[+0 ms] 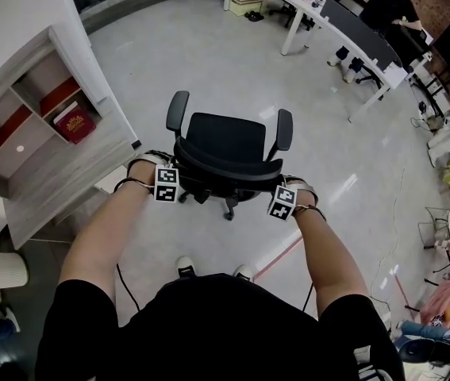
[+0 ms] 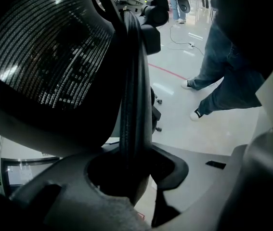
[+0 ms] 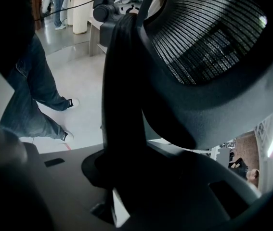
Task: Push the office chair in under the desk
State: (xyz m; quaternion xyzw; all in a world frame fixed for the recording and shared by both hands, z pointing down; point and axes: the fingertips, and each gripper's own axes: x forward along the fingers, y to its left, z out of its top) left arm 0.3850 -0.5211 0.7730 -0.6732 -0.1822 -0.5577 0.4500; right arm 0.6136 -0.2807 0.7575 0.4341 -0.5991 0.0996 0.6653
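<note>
- One office chair [image 1: 225,141] is standing on open floor at centre, with its two armrests [image 1: 177,111] reaching toward 12 o'clock.
- The left gripper [image 2: 129,165] is clamping narrowly on the backrest rim [image 2: 130,95] at 9 o'clock.
- The right gripper [image 3: 124,177] is clamping that rim at 3 o'clock.
- One wood-grain desk [image 1: 66,173] is sitting at 9 o'clock, apart from the chair.

The scene is looked down on steeply in the head view, from above the person's arms [image 1: 105,236], with the office chair [image 1: 226,153] at frame centre and wide floor [image 1: 209,46] around it. Both gripper views are taken from very close against the chair's backrest rim [image 2: 130,81], facing back towards the person's jeans [image 3: 28,95]. The mesh back [image 3: 208,37] is shared, upper left in the left gripper view and upper right in the right.
</note>
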